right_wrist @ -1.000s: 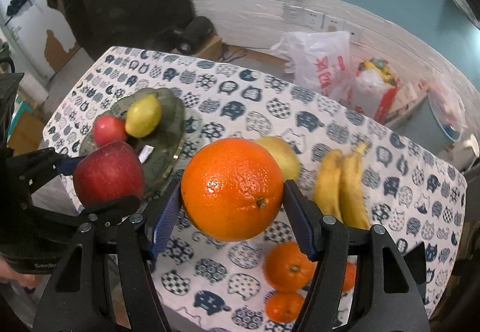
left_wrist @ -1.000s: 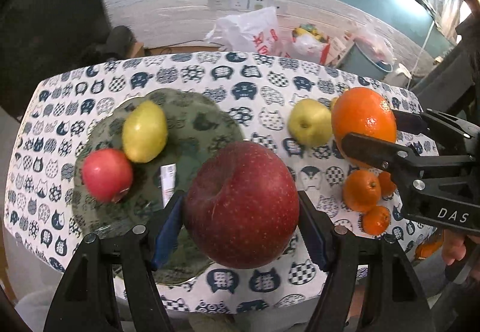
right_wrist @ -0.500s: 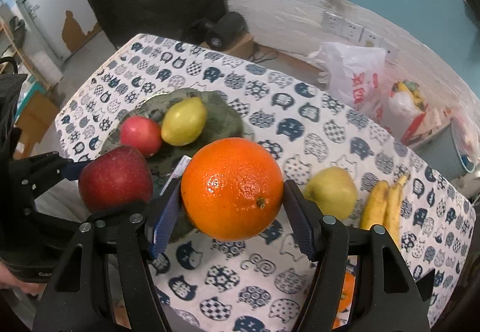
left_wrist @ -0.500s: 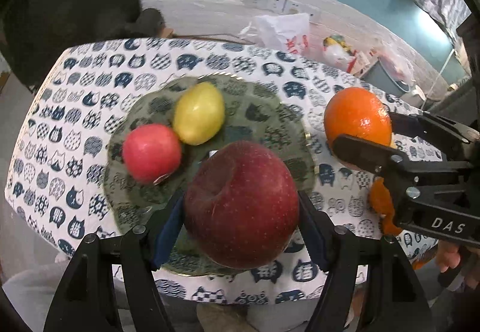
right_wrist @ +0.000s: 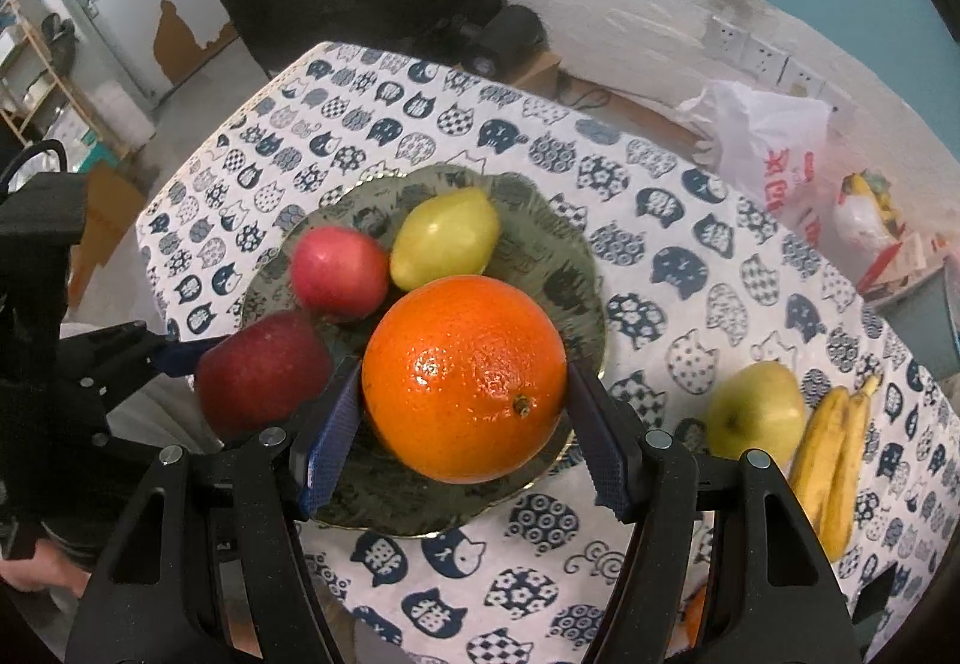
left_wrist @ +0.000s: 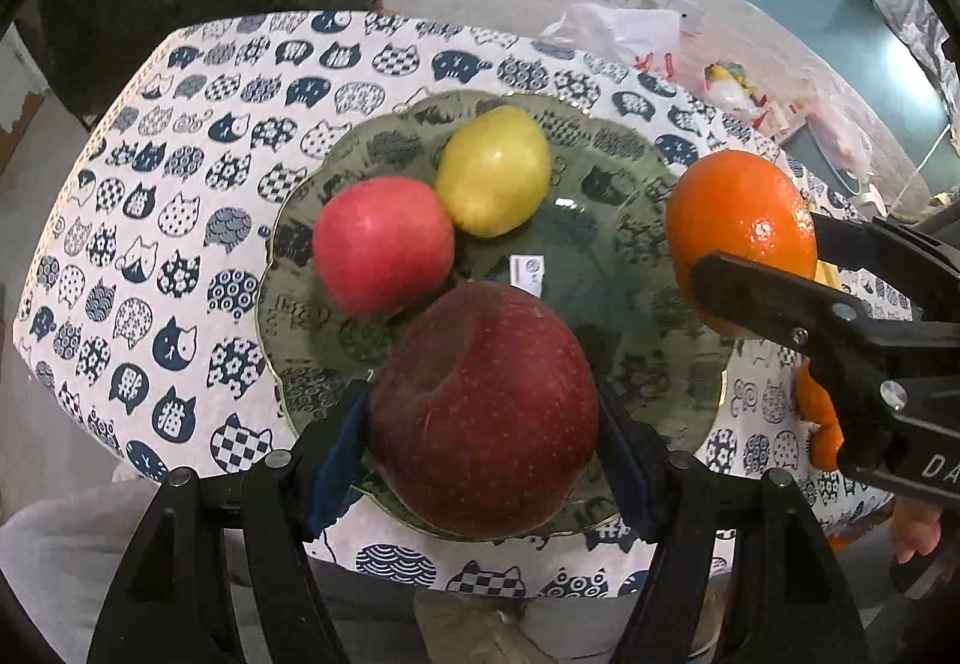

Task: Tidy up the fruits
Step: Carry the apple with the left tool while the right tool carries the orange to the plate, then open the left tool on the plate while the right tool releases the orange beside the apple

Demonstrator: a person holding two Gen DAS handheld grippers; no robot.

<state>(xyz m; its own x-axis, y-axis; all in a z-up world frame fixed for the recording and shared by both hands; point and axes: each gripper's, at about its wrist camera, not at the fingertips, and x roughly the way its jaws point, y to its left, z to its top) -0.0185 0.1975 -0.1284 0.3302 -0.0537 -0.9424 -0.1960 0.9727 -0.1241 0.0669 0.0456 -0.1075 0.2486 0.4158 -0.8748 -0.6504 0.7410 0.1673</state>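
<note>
The left gripper [left_wrist: 483, 418] held a dark red apple [left_wrist: 483, 412] between its two blue pads, which pressed on both sides of the fruit, and it hung above the near part of the green plate [left_wrist: 630, 244]. The right gripper [right_wrist: 465, 379] held a big orange [right_wrist: 465, 379] in the same way, clamped between its pads, over the right near part of the same plate. On the plate lay a smaller red apple [left_wrist: 384, 253] and a yellow lemon [left_wrist: 495, 172], touching each other, and a small white label [left_wrist: 527, 274] was seen near the middle of the plate. The plate stood on a tablecloth with cat faces [right_wrist: 690, 268]. To the right of the plate, a green apple [right_wrist: 756, 412] rested just beside two bananas [right_wrist: 834, 460] on the cloth. Behind the table a white plastic bag [right_wrist: 774, 147] was on the floor.
</note>
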